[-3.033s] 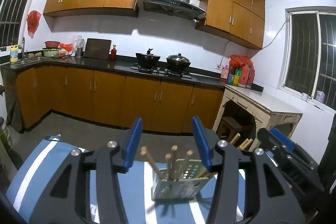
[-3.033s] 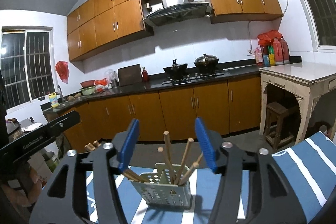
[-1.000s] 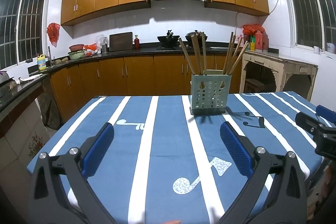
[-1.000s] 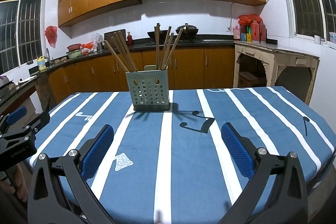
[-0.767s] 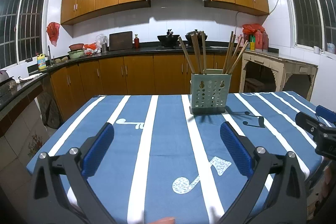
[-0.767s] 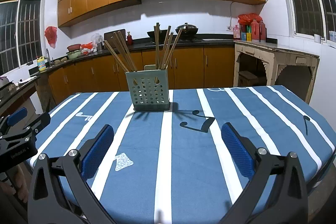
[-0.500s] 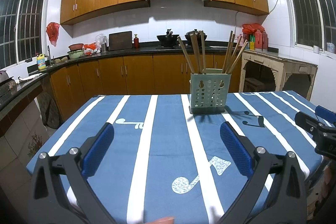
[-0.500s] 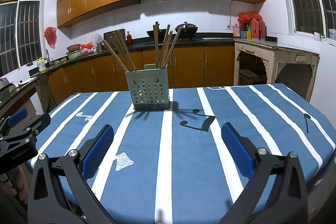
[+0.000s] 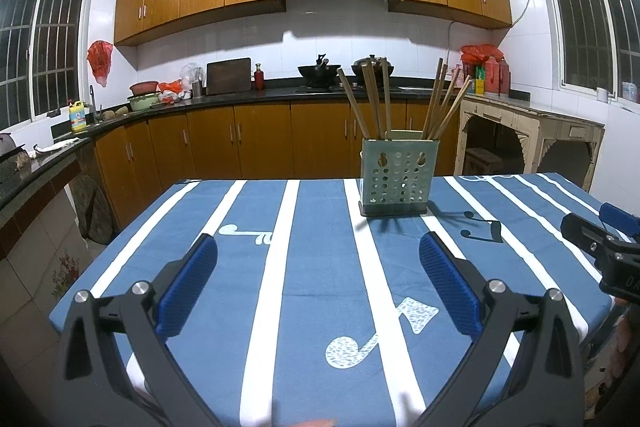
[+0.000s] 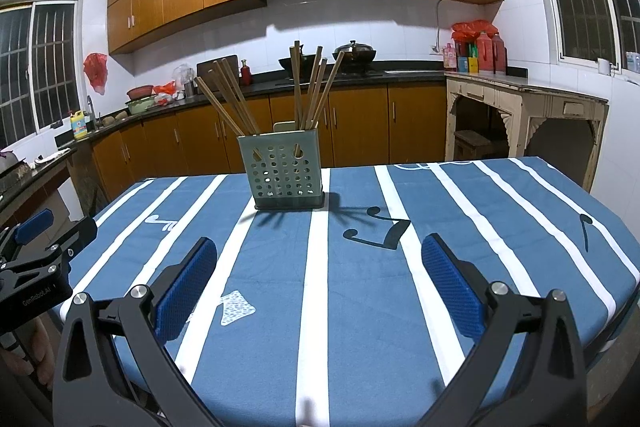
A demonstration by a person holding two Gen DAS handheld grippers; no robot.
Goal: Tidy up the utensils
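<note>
1. Three seconds before, both grippers had been right at the holder with their fingers either side of the chopsticks; since then they had pulled back to the near edge of the table, and over the last second nothing had shifted.
2. The left gripper (image 9: 318, 259) hung low over the striped blue tablecloth (image 9: 312, 227), its blue-padded fingers spread wide with nothing between them.
3. The right gripper (image 10: 319, 259) sat the same way, fingers wide apart and empty.
4. The utensil holder (image 9: 397, 177), a pale green perforated box, stood upright on the cloth well ahead of both grippers, to the right of centre for the left one and a little left of centre for the right one (image 10: 285, 169).
5. One holder was on the table. The chopsticks (image 10: 308, 87) stood in it in two fanned bunches, one leaning left, one nearer upright; I counted roughly eight, though some overlapped.
6. Each gripper showed at the edge of the other's view, and part of a hand (image 10: 36, 351) held the left one.
</note>
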